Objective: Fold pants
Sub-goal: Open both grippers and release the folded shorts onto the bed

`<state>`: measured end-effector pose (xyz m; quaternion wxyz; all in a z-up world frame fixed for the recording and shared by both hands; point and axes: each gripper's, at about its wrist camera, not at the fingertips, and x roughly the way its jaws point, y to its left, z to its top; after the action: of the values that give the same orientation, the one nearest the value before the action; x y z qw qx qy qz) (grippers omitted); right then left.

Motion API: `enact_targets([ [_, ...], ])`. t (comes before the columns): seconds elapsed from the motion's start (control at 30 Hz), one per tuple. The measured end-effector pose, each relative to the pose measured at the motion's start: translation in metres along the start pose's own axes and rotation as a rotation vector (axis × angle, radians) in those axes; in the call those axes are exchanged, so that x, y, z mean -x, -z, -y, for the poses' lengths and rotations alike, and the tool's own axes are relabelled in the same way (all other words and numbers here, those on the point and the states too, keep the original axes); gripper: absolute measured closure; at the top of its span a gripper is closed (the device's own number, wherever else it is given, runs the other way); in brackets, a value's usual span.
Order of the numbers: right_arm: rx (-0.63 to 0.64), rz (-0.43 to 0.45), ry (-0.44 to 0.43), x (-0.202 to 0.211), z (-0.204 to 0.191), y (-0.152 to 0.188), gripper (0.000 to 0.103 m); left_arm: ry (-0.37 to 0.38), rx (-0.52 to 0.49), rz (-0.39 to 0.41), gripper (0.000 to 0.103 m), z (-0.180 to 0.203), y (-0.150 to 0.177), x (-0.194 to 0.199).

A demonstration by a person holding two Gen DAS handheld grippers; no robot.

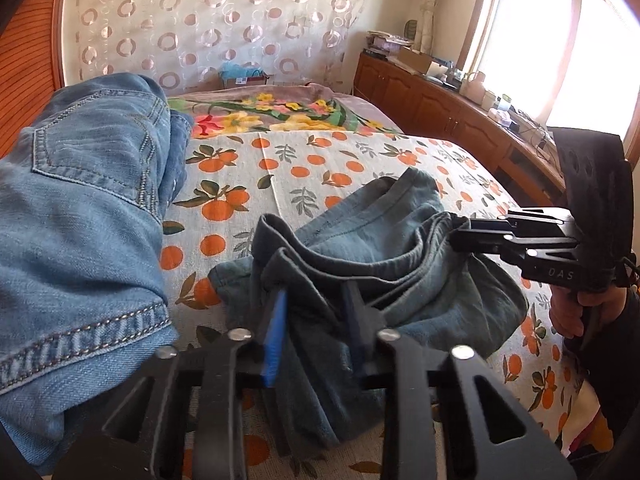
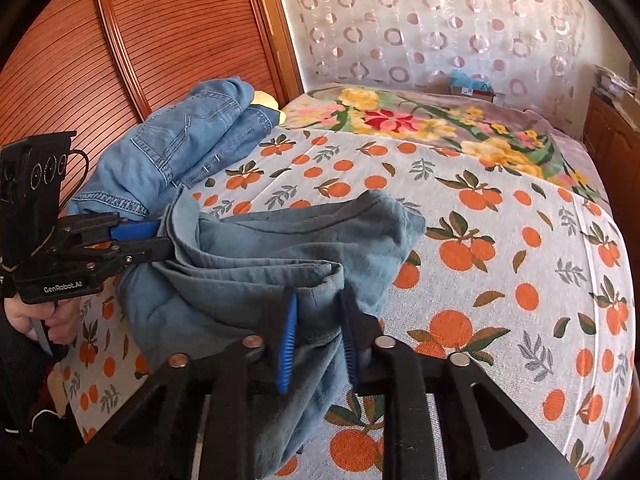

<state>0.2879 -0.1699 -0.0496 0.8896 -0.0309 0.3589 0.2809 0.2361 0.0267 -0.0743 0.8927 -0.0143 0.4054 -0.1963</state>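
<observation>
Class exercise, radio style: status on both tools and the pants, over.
Left tool shut on grey-green pants. Right tool shut on same pants, other end of bunched edge. Pants crumpled, not folded yet. Blue jeans piled alongside on bedspread, touching the left end.

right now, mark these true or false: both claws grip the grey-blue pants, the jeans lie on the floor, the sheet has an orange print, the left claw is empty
1. Both claws, left and right, grip the grey-blue pants: true.
2. The jeans lie on the floor: false, they lie on the bed.
3. The sheet has an orange print: true.
4. The left claw is empty: false, it is shut on the pants.
</observation>
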Motion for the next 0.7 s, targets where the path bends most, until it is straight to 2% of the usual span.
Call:
enact_targets([
  [0.07,0.000,0.015,-0.002,0.002,0.002,-0.001,0.088,-0.002,-0.014,0.003,0.091,0.002,-0.001,0.000],
  [0.17,0.001,0.056,0.010,0.008,-0.001,-0.004,0.090,-0.010,-0.009,0.028,0.096,0.003,-0.004,0.005],
  [0.27,0.001,0.115,0.031,0.018,-0.005,-0.005,0.090,-0.023,0.006,0.072,0.097,0.002,-0.010,0.013],
  [0.37,-0.008,0.164,0.046,0.025,-0.005,-0.008,0.090,-0.050,-0.002,0.082,0.097,0.003,-0.016,0.014],
  [0.63,-0.013,0.172,0.100,0.009,-0.006,-0.017,0.090,-0.074,0.006,0.087,0.097,0.000,-0.027,0.007],
  [0.7,-0.012,0.167,0.113,0.004,-0.006,-0.019,0.090,-0.075,0.020,0.080,0.093,-0.002,-0.028,0.006],
])
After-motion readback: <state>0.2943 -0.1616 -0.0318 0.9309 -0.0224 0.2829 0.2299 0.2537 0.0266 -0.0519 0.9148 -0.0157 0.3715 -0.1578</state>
